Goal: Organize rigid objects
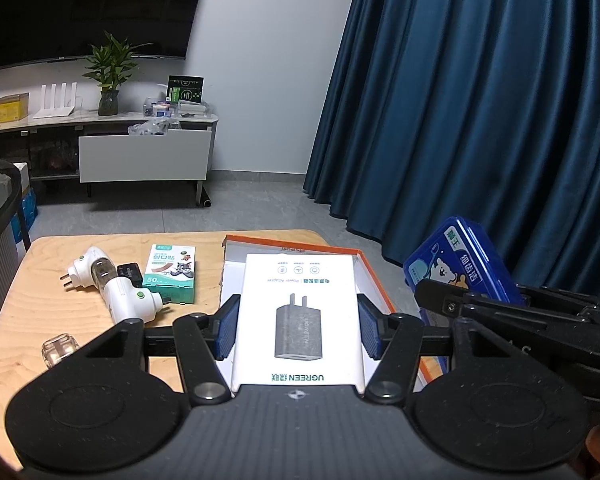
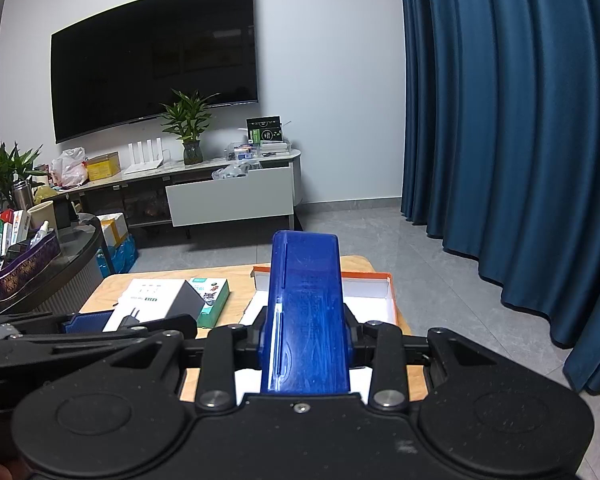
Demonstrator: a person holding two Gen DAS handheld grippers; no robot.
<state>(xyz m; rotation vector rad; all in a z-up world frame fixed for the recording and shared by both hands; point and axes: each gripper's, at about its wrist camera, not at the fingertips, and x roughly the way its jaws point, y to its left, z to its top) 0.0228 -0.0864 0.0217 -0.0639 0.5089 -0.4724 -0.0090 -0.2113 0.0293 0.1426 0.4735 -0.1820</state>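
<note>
Over orange tray (image 1: 374,276): left tool (image 1: 298,326) clamps charger box (image 1: 298,320); right tool (image 2: 306,338) clamps blue case (image 2: 306,308).

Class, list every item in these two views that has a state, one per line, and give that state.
left hand-held gripper: shut on the white charger box
white charger box: held over the tray
right hand-held gripper: shut on the blue case
blue case: closed, held tilted upward
orange-rimmed tray: open
TV cabinet drawer: pulled open
television: off
</note>
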